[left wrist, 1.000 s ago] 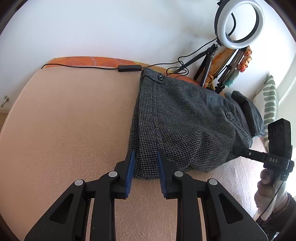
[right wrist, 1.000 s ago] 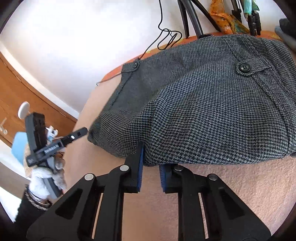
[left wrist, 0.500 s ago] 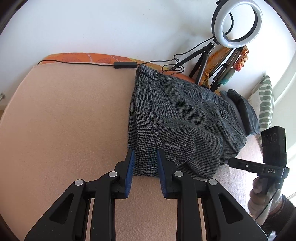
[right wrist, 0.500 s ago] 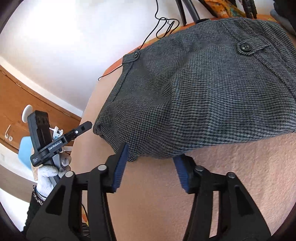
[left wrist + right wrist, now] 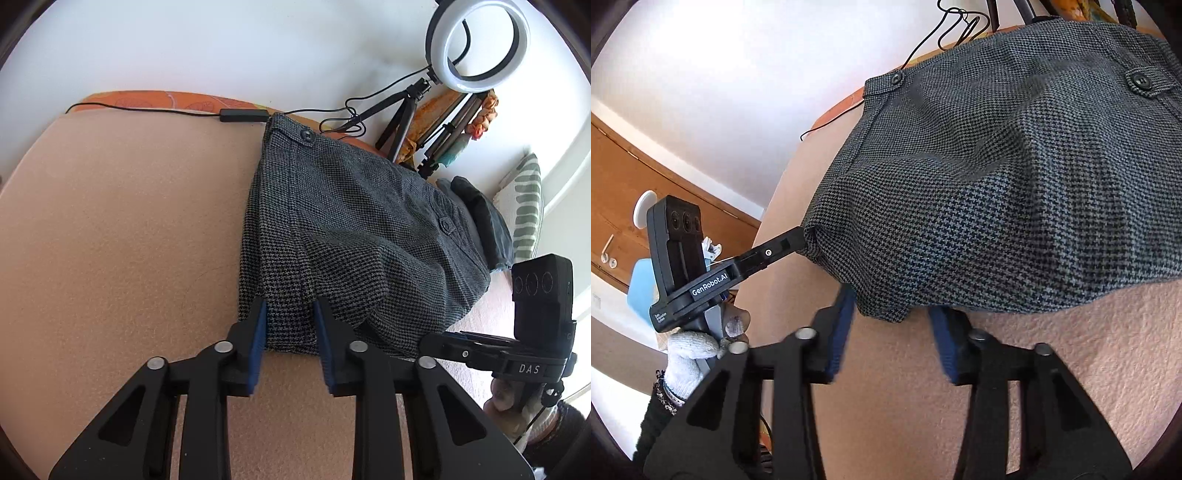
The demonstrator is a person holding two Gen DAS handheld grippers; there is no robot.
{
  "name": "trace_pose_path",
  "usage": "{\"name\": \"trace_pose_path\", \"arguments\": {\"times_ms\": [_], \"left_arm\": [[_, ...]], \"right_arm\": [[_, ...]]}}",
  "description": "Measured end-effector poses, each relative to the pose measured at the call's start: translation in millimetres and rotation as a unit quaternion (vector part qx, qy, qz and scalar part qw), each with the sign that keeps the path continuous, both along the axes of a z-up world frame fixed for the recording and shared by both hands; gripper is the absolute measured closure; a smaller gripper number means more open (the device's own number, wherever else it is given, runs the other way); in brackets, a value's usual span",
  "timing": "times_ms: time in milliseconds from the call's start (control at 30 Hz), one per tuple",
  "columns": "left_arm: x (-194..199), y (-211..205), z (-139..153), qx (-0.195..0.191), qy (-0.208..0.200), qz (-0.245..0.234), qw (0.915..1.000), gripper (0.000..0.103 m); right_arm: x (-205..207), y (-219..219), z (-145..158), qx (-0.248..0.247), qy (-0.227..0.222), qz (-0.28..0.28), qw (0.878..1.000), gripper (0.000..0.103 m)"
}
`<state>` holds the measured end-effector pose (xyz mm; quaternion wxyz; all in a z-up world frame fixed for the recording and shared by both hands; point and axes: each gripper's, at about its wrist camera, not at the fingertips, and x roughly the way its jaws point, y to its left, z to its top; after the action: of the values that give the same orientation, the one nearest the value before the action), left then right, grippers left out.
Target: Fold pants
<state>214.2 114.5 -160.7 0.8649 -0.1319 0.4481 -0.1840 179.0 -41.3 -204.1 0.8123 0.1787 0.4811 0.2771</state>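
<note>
The grey houndstooth pants [image 5: 354, 236] lie folded in a bundle on the peach blanket [image 5: 122, 236], waistband button toward the wall. My left gripper [image 5: 289, 317] is shut on the near left corner of the pants. It also shows in the right wrist view [image 5: 798, 240], its tip at the fabric's left end. My right gripper [image 5: 892, 314] is open, its fingers either side of the pants' near hem [image 5: 997, 206], which overhangs the right pad. The right gripper also shows at the right of the left wrist view [image 5: 439, 341].
A ring light on a tripod [image 5: 476, 40] and more folded tripods stand at the back by the wall. A black cable with a box [image 5: 240, 115] runs along the far edge. Dark folded clothing [image 5: 484, 221] and a striped pillow [image 5: 524, 206] lie at right. Wooden cabinets [image 5: 635, 177] are at left.
My right gripper has opened and let go of the pants' near edge. The left gripper still holds its corner, and the pants sit a little nearer in its view.
</note>
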Motion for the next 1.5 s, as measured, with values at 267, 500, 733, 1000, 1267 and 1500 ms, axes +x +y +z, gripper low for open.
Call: {"name": "trace_pose_path", "arguments": {"times_ms": [267, 500, 733, 1000, 1267, 1500], "left_arm": [[-5.3, 6.5, 11.9, 0.076, -0.037, 0.000, 0.9964, 0.101], [-9.9, 24.5, 13.8, 0.055, -0.026, 0.018, 0.9980, 0.101], [-16.9, -15.7, 54.8, 0.052, -0.079, -0.022, 0.9952, 0.092], [-11.9, -95.4, 51.3, 0.073, -0.081, -0.107, 0.9883, 0.092], [-4.8, -145.3, 32.6, 0.111, -0.075, -0.161, 0.9778, 0.092], [-2.3, -157.1, -0.8, 0.154, -0.048, -0.182, 0.9700, 0.092]], "right_arm": [[-10.5, -24.0, 20.3, 0.039, 0.016, 0.010, 0.999, 0.096], [-20.6, -36.9, 3.1, -0.024, 0.033, 0.010, 0.999, 0.097], [-39.0, -75.8, 29.7, -0.023, -0.020, -0.036, 0.999, 0.039], [-31.9, -166.7, 26.1, 0.024, 0.003, -0.197, 0.980, 0.039], [-17.2, -239.1, 4.3, 0.112, 0.031, -0.324, 0.939, 0.039], [-5.3, -233.5, 14.8, 0.114, 0.011, -0.312, 0.943, 0.083]]}}
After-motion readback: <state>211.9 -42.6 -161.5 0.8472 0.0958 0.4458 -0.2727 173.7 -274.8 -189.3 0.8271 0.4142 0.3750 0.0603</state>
